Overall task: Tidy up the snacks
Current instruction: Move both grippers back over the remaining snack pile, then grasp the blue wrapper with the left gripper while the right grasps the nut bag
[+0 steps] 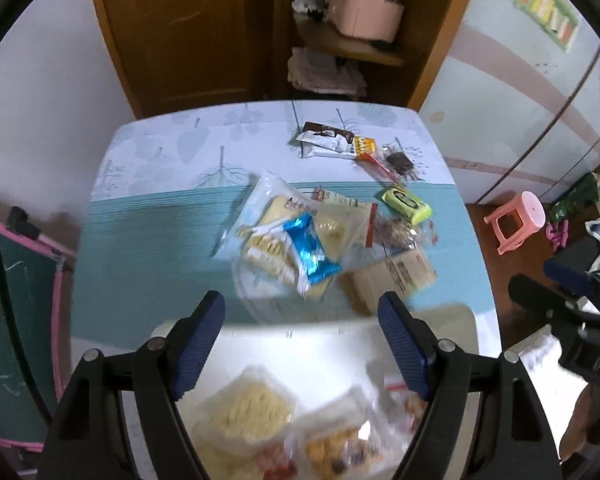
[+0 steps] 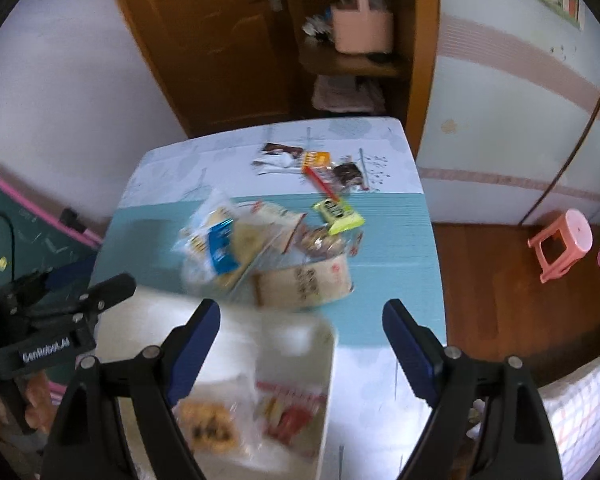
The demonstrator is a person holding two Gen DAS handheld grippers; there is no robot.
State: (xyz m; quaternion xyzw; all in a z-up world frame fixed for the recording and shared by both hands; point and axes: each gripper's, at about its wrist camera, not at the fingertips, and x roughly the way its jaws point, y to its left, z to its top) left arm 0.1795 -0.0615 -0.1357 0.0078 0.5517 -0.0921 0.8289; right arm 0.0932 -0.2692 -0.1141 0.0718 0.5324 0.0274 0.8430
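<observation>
Left gripper (image 1: 302, 316) spread, empty, above white tray (image 1: 440, 320), right gripper (image 2: 302, 322) likewise, snacks blurred, apparently wrapped.

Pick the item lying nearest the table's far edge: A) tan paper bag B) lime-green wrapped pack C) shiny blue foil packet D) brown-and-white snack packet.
D: the brown-and-white snack packet sits on the pale far strip of the table, beyond all the other snacks.
</observation>
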